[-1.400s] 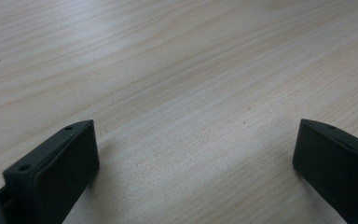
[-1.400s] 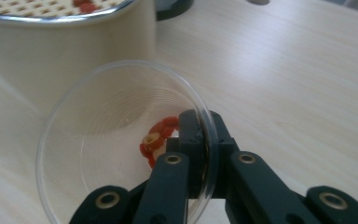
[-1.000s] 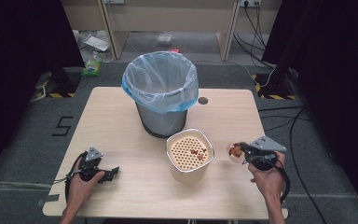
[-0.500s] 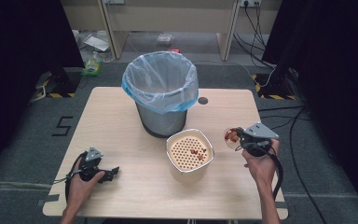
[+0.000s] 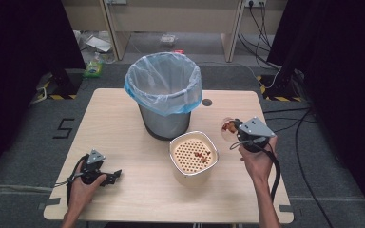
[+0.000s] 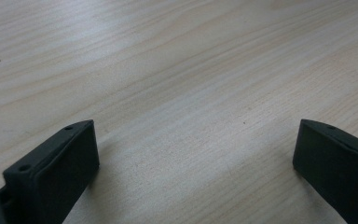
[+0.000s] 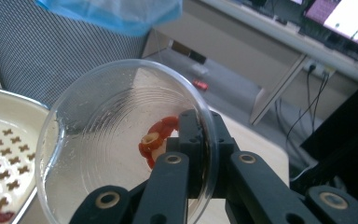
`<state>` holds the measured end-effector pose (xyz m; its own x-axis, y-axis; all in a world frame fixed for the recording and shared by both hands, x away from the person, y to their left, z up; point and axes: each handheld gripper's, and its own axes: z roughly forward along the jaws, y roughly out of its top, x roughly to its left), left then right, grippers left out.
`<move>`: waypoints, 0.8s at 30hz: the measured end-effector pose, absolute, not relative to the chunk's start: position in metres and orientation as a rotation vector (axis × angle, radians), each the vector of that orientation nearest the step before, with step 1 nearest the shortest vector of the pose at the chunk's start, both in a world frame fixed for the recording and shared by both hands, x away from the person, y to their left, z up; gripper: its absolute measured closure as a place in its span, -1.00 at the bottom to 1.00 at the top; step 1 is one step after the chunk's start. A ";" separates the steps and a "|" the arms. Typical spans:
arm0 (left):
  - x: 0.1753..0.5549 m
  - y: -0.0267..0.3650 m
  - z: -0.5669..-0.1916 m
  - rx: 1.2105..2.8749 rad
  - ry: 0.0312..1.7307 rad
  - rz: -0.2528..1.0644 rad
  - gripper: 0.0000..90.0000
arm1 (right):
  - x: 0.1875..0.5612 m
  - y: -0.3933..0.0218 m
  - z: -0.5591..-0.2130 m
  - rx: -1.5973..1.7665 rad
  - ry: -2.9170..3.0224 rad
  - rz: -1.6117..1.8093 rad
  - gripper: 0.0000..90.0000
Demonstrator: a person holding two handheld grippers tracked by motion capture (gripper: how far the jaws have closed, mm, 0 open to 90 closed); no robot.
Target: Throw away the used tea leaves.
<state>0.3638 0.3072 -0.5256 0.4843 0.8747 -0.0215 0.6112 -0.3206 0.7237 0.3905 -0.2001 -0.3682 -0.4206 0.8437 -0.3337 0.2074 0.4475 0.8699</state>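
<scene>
Here, the right gripper (image 5: 234, 129) is clamped on the rim of a clear round plastic dish (image 7: 121, 144) holding red fruit scraps (image 7: 156, 140), raised near the table's right edge. The left gripper (image 5: 109, 175), jaws wide apart, rests empty near the front-left corner.

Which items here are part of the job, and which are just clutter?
In the job:
- clear dish with red scraps, clamped by right gripper
- strainer bowl
- lined bin

Lying about:
- left gripper, jaws open, resting on table
- litter on floor
</scene>
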 end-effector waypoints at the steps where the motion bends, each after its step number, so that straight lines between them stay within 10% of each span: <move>1: 0.364 0.307 -0.526 2.052 1.221 0.497 -1.00 | 0.390 -0.192 -0.364 0.826 1.871 0.974 0.97; 24: 0.363 0.307 -0.526 2.050 1.220 0.503 -1.00 | 0.364 -0.120 -0.365 0.309 1.625 0.808 1.00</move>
<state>0.3629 0.3069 -0.5257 0.4836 0.8751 -0.0182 0.6080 -0.3209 0.7262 0.3644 -0.1204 -0.3652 -0.2309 0.6108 -0.7574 -0.2355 0.7202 0.6526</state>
